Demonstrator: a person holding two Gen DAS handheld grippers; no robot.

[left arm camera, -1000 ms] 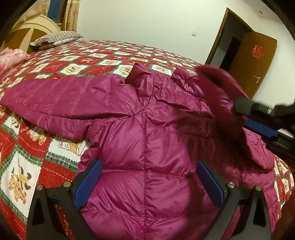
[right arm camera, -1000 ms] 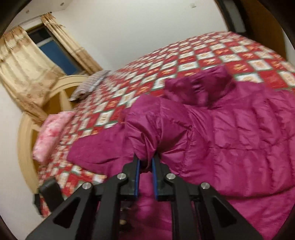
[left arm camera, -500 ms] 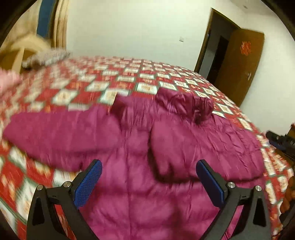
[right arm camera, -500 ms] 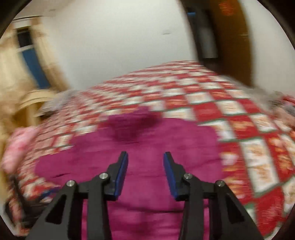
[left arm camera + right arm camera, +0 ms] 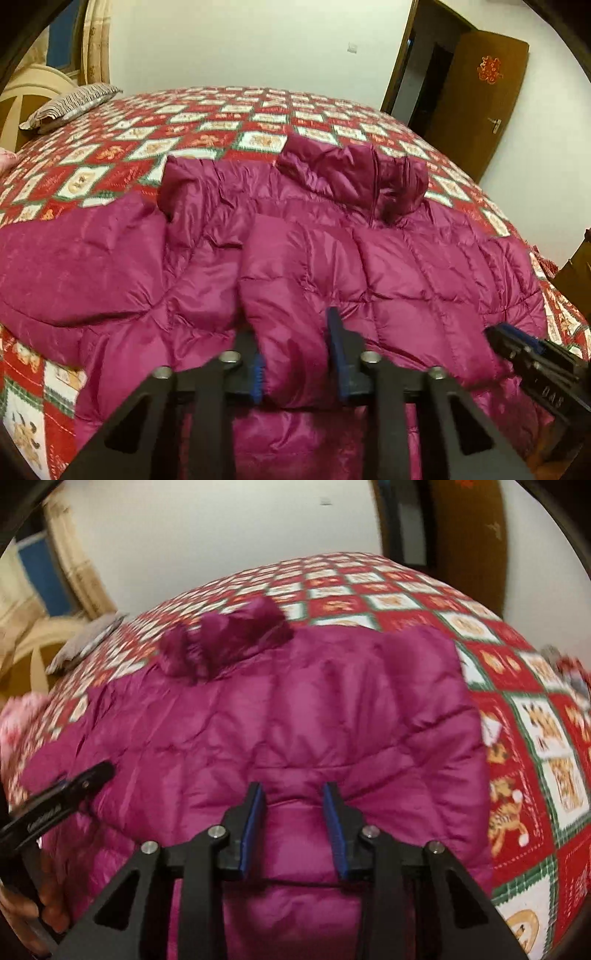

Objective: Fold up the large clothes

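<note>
Magenta sleeve (image 5: 291, 295) now lies folded across the jacket (image 5: 295, 709); left gripper (image 5: 295, 354) is closing on its cuff, right gripper (image 5: 293, 812), unloaded, closing over the body.

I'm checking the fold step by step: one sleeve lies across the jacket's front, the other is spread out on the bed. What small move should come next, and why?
Probably finish closing the left gripper on the folded sleeve it straddles. Its jaws are closing, with that puffy fabric already bulging between them. The right gripper is closing over the jacket too.
</note>
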